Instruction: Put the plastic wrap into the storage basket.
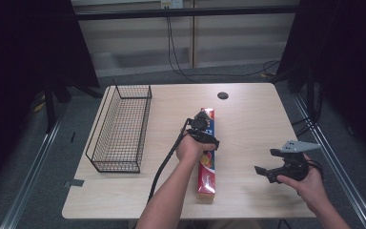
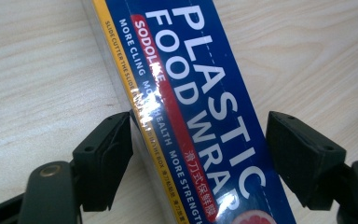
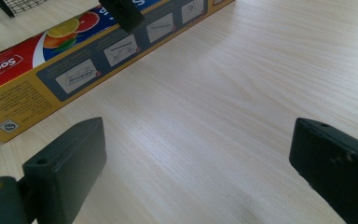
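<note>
A long box of plastic food wrap (image 1: 208, 160), blue and red with fruit pictures, lies lengthwise on the wooden table (image 1: 257, 119). My left gripper (image 1: 204, 128) points down over the box's far half. In the left gripper view the box (image 2: 200, 93) lies between the jaws of that gripper (image 2: 200, 123): the left pad touches its yellow side, while a sliver of table shows beside the right pad. My right gripper (image 1: 265, 162) stands open and holds nothing, to the right of the box. In its own view that gripper (image 3: 198, 140) is over bare wood, with the box (image 3: 51, 60) at upper left.
A black wire basket (image 1: 145, 124) stands at the table's left side. A round black cable hole (image 1: 223, 95) sits near the far edge. The left gripper's cable (image 1: 164, 164) trails along the forearm. Bare tabletop lies between the box and my right gripper.
</note>
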`<state>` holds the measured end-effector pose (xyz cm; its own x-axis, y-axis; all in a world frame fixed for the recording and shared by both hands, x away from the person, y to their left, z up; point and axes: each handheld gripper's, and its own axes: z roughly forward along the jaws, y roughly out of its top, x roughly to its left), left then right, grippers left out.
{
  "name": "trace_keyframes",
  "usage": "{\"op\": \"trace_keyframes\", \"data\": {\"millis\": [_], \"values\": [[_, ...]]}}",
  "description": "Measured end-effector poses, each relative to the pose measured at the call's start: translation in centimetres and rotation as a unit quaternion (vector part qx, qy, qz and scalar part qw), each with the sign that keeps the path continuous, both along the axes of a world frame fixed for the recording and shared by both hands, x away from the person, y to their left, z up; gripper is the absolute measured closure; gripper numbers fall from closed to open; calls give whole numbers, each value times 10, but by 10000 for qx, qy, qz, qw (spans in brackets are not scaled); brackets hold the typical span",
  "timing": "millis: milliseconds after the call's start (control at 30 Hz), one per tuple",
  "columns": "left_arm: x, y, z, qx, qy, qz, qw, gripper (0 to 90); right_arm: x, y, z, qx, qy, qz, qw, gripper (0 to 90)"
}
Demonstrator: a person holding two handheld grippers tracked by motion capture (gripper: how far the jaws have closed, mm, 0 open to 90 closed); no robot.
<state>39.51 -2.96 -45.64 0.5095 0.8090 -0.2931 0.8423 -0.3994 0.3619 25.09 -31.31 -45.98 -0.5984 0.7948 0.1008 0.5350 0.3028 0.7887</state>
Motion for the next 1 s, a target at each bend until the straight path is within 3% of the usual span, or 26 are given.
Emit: {"op": "trace_keyframes", "data": {"millis": [133,233,300,433,567,633,733,1000], "values": [[0,-1,1,41,103,106,9999,263,1,0,0,7,7,-26,10000,35],[1,-2,3,45,339,323,9989,288,0,-1,1,43,-6,-14,10000,36],[1,-2,3,36,370,400,9985,298,0,-1,1,59,-11,-41,10000,37],[0,-2,7,196,467,478,9976,346,0,-2,1,68,-33,-54,10000,37],[-1,3,11,352,440,479,9973,397,0,-2,2,89,-53,-46,9999,37],[-2,6,15,647,272,349,9969,418,0,-2,2,94,-46,-63,9999,37],[-2,10,17,784,246,194,9964,427,0,-2,2,91,-49,-64,9999,37],[-4,7,16,840,81,256,9961,415,1,-1,1,53,-48,-20,10000,37]]}}
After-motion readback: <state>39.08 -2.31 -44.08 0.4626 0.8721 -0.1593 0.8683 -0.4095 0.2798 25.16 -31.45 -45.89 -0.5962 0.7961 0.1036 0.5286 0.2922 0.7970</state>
